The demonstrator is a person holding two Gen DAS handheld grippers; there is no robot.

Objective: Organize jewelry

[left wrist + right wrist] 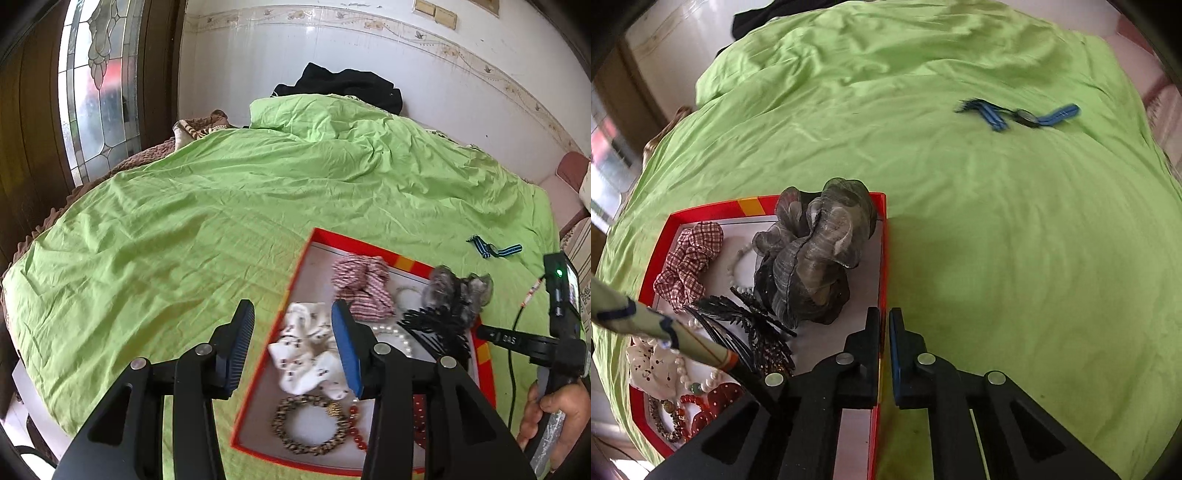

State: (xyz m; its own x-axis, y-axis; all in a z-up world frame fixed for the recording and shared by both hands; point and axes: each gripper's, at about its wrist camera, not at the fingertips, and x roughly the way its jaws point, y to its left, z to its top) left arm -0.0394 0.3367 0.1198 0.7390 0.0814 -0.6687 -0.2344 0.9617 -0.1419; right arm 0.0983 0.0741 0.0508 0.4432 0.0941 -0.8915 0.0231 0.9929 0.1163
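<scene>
Crosswise on sheet (1015, 258): blue-striped band (1019, 114).

Right gripper (884, 325) jaws nearly closed astride the red tray's right wall (882, 280). Grey scrunchie (816, 254) at tray's far-right corner. Blue hair tie (1015, 114) lies well apart on green sheet (1015, 240).

A bedroom in a home

A wide bed (229, 206) is seen, covered by a rumpled green sheet (1015, 258), with a brown blanket (155, 153) showing at its edge. Dark clothes (343, 86) are heaped at the far end against a white tiled wall (295, 48) trimmed with a floral border. A wooden door (33, 122) with leaded glass (96, 74) is set beside the bed.
</scene>
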